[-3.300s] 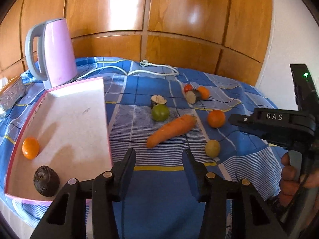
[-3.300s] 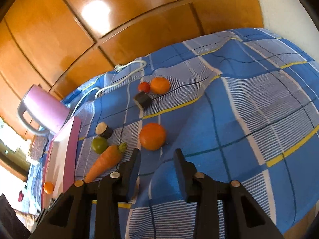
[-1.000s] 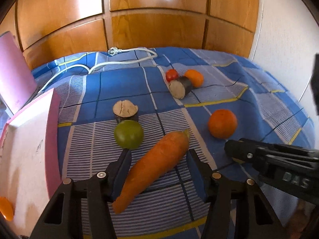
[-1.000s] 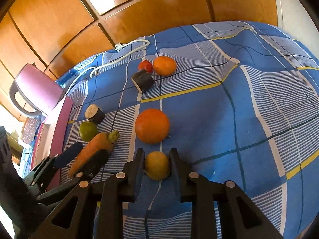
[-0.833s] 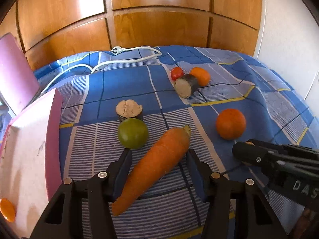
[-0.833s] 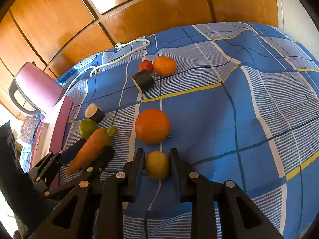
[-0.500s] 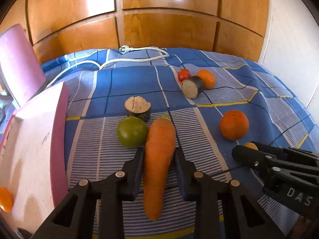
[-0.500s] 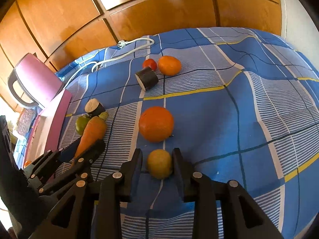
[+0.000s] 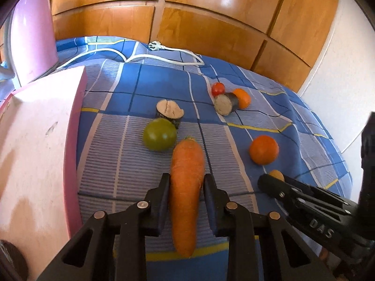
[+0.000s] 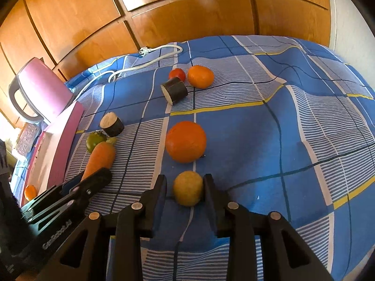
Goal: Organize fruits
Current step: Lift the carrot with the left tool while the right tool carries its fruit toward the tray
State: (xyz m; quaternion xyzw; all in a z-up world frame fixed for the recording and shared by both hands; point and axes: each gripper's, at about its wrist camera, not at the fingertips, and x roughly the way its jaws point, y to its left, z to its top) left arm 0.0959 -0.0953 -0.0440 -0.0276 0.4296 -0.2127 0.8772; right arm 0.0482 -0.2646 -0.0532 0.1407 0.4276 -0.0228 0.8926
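Carrot clamped between left tongs

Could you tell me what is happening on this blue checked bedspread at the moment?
A person is sorting produce with a handheld gripper in each hand. The left gripper is shut on the long orange carrot, which lies on the blue checked bedspread. The right gripper has the small yellow round fruit between its fingers. The pink rectangular tray beside them already holds a small orange fruit. A large orange, a green tomato and other pieces remain on the cloth.
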